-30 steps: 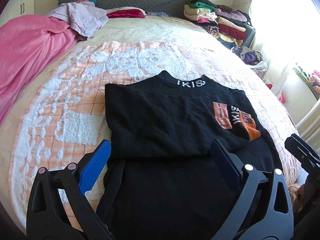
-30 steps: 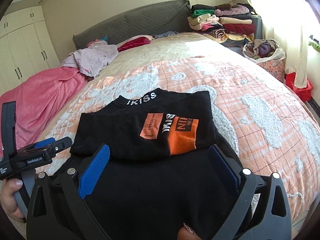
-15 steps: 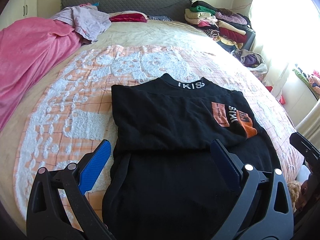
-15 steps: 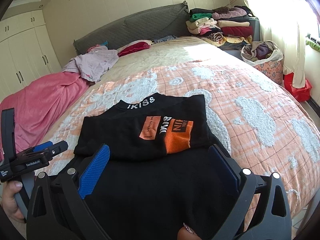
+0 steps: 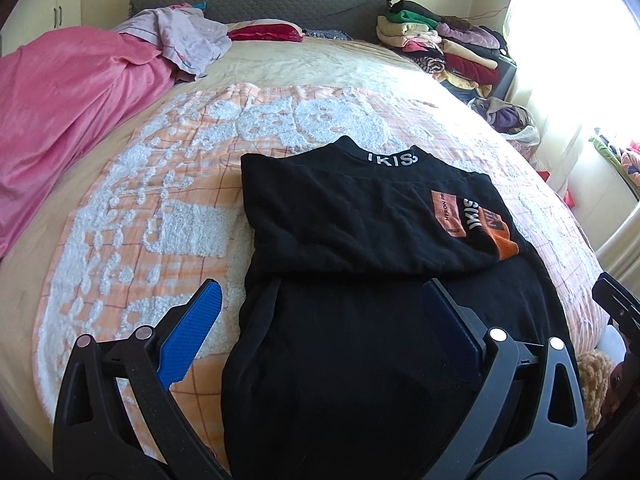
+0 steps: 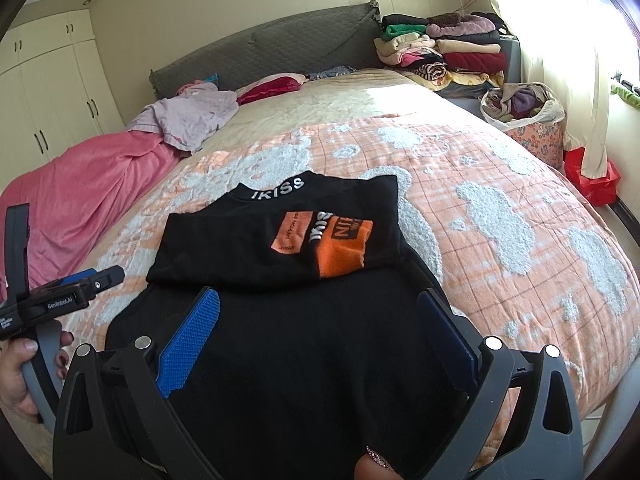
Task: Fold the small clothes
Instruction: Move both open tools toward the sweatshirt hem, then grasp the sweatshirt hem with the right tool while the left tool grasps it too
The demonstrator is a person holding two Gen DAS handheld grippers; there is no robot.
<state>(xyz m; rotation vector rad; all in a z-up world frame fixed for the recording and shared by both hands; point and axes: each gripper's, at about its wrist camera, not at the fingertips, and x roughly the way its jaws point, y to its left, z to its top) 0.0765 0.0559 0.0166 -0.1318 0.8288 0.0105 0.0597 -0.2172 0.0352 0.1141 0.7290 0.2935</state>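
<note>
So in the left wrist view the left gripper (image 5: 320,312) hangs wide open over the near half of a black shirt (image 5: 360,240) and has hold of nothing; its blue-padded finger (image 5: 192,332) sits over the bedspread (image 5: 160,200) just off the shirt's left edge, the other one over the black fabric. This view catches the shirt's left border cleanly and a sliver of the right gripper (image 5: 618,312) poking in at the far right edge, but the orange print is squashed off to the side. The right wrist view shows what that one can't: the orange patch (image 6: 328,240) readable on the folded-over top layer, the collar lettering, and a hand (image 6: 24,368) gripping the handle of the left gripper (image 6: 60,300) at the left edge. The right gripper (image 6: 320,312) is spread wide too, empty, both fingers over the shirt's lower part, with the folded-over layer just beyond the fingertips. The shirt lies flat on the orange-and-white bedspread near the foot of the bed. Room-wise: pink blanket (image 6: 80,200) on the left, grey headboard (image 6: 260,52), a stack of folded clothes (image 6: 440,48) at the far right corner, cream wardrobes (image 6: 40,92).
</note>
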